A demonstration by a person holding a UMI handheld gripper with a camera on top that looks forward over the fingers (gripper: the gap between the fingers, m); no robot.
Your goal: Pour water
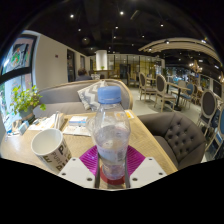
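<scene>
A clear plastic water bottle (110, 130) with a blue cap stands upright between my two fingers, its base low between the magenta pads (88, 158). Both pads press against its sides, so my gripper (112, 165) is shut on the bottle. Left of the bottle, a white patterned mug (49, 148) stands on the wooden table (150, 140), apart from the left finger. The bottle appears to hold some water. Its bottom is hidden by the fingers.
Folded papers or napkins (68, 124) lie on the table behind the mug. A potted plant (26, 100) stands at the far left by the window. A grey tufted sofa (185, 130) borders the table on the right; café chairs and tables stand beyond.
</scene>
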